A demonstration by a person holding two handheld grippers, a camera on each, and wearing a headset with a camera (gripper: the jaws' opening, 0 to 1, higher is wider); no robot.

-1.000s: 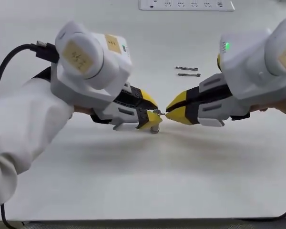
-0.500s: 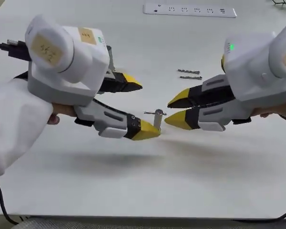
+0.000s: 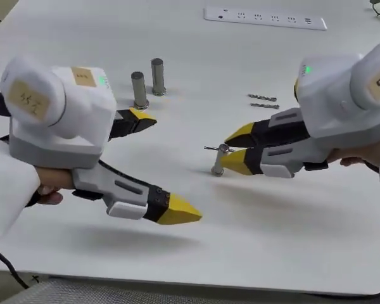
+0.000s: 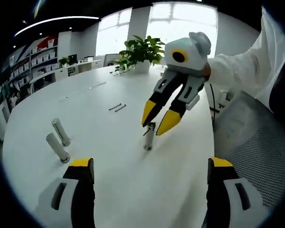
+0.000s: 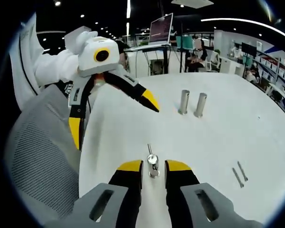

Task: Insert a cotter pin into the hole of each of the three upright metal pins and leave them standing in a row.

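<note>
Near the centre of the head view, the metal pin point(image 3: 220, 161) stands on the counter point(image 3: 272, 247) with a cotter pin point(image 3: 213, 149) lying crosswise through its top. A second ago the left claw point(image 3: 176, 168) was clamped round this pin. It has since let go and drawn back toward the lower left of the frame, jaws spread wide and holding nothing. The right claw point(image 3: 225, 152) sits at the pin from the right. Its jaws are parted to either side of the top with gaps showing, so it is released rather than gripping. I judge the first of three insertions done.

Upper left, the front bare pin point(image 3: 139, 90) and the rear bare pin point(image 3: 158, 76) stand upright, side by side. Right of centre lie the upper spare cotter pin point(image 3: 263, 97) and the lower spare cotter pin point(image 3: 265, 106). As for containers, every part rests straight on the counter rather than in a tray or box.
</note>
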